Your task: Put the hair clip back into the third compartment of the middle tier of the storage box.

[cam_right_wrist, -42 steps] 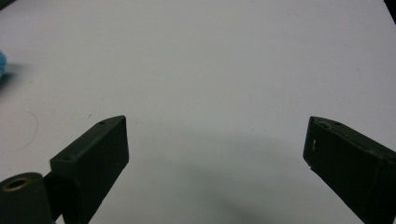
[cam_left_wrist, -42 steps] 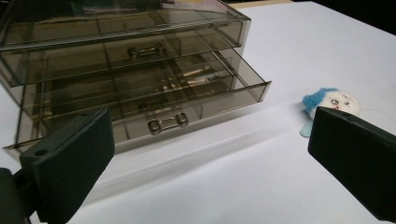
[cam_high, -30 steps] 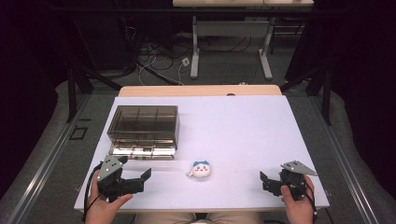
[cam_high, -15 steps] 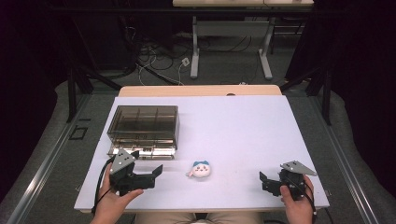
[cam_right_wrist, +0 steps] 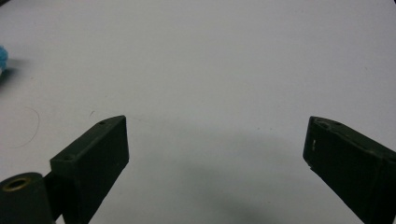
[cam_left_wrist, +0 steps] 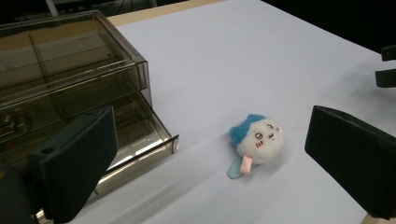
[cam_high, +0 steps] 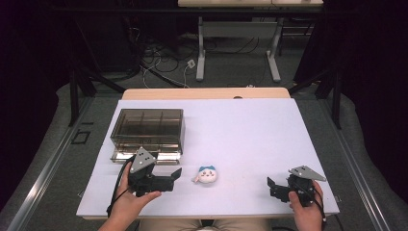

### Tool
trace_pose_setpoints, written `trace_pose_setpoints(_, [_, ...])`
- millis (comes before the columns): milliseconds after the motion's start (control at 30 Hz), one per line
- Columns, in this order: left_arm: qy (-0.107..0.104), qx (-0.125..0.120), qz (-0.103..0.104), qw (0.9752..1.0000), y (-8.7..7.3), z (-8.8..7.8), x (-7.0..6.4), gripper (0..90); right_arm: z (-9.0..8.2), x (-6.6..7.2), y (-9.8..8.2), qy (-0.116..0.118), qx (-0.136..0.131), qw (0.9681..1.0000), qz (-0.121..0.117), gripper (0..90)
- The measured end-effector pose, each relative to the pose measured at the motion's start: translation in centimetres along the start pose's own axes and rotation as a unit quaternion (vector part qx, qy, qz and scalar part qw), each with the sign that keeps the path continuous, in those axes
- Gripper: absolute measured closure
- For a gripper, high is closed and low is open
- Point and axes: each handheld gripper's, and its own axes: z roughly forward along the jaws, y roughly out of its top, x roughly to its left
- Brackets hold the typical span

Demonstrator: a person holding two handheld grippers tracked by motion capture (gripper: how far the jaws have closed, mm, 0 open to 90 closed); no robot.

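Looking at our smoky clear drawer box (cam_high: 148, 128) — bottom drawer (cam_left_wrist: 140, 149) pulled out, nothing visible inside. Our plush head (cam_high: 206, 175) sits just right of it, left gripper (cam_high: 174, 176) spread wide beside it — right gripper (cam_high: 272, 188) far right, also wide, empty.

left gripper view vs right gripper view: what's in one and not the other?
Left gripper view alone: the smoked clear drawer box with its bottom drawer pulled partly out, the plush toy's face and pink tag, and the tips of the other gripper at the far right edge. Right gripper view alone: a faint curved mark on the sheet. Shared: the white table cover, a wide-open pair of black jaws with nothing between them, and the toy, which in the right gripper view is just a blue sliver at the left edge.
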Motion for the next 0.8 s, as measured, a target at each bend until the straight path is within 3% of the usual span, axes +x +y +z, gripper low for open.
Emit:
trace_pose_setpoints(367, [-0.014,0.010,0.014,0.9997,1.0,1.9,-1.4,2.7,0.0,0.0,0.0,-0.001,-0.001,1.0000,-0.002,6.7])
trace_pose_setpoints(800, [-0.030,0.019,0.010,0.9993,1.6,4.2,-2.0,2.8,0.2,-0.3,0.1,0.003,-0.004,1.0000,0.005,6.7])
